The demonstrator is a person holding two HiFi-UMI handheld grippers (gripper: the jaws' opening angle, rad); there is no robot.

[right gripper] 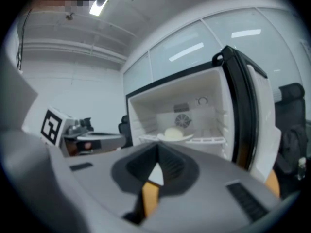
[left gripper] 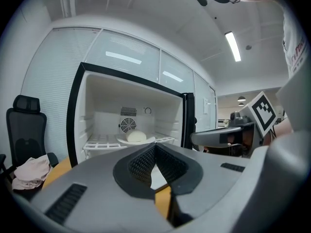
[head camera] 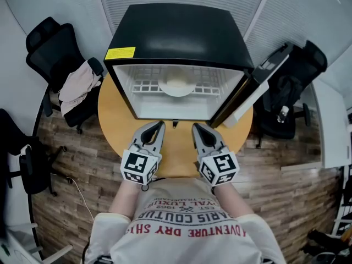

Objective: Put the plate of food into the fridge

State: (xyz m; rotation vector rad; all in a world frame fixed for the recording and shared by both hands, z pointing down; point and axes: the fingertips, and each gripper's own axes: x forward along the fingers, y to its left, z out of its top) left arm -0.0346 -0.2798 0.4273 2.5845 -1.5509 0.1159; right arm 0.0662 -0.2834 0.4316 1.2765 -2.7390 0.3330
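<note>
Black fridge (head camera: 176, 34) at 12 o'clock on the round wooden table (head camera: 113, 120), cavity facing the person. Its door (head camera: 258, 78) hangs open toward 2 o'clock. The wire shelf (head camera: 144, 86) carries the plate (head camera: 176, 88) with a pale mound of food (left gripper: 136, 136), near mid-shelf; placement looks complete, the door not yet shut. Left gripper (head camera: 159, 126) and right gripper (head camera: 196, 128) hover at 6 o'clock above the table, fingertips pressed together, nothing between them. Probable risks: a hard swing of the door could jolt the fridge and slide the plate on the wires; a closed fingertip may slip off the smooth door edge.
</note>
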